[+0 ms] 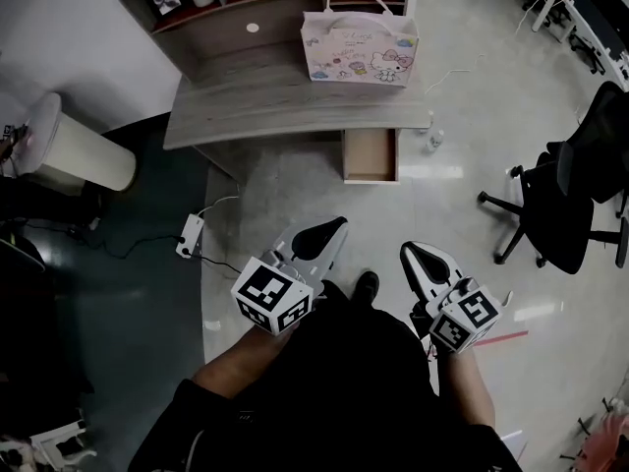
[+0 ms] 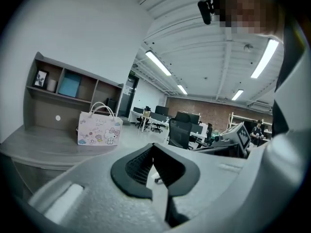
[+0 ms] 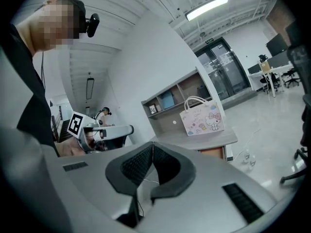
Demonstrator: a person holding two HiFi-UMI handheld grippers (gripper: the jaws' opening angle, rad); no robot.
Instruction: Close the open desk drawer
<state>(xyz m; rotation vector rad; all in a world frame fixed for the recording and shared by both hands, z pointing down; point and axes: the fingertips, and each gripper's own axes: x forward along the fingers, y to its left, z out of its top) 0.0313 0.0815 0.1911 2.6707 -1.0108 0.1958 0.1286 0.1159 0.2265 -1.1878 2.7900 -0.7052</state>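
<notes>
a white bin [image 1: 71, 150] stands at the far left, just beside the left end of the desk [image 1: 275, 101]. a white power strip [image 1: 189, 236] lies on the floor in front of that end, with a cord trailing off to the left. along the back of the desk runs a shelf unit [image 1: 211, 23] that holds a small picture frame, a white cup and a blue box.

the left gripper [image 1: 334, 226] is held low, close to the person's body, and points up toward the desk. its jaws are closed tip to tip with nothing between them. a black shoe [image 1: 366, 285] shows on the floor between the two grippers.

a pale gift bag [image 1: 360, 49] with cartoon prints stands upright on the right end of the desk. right under that end the drawer [image 1: 371, 155] is pulled out toward the person, with its brown inside showing. neither gripper touches it, and both are well apart from it over the pale floor.

the right gripper [image 1: 413, 254] sits beside the left one, also low and near the body. its jaws are pressed together at the tips and hold nothing. small bottles [image 1: 435, 143] stand on the floor just right of the drawer. a black office chair [image 1: 575, 190] stands at the far right, well clear of the desk.
</notes>
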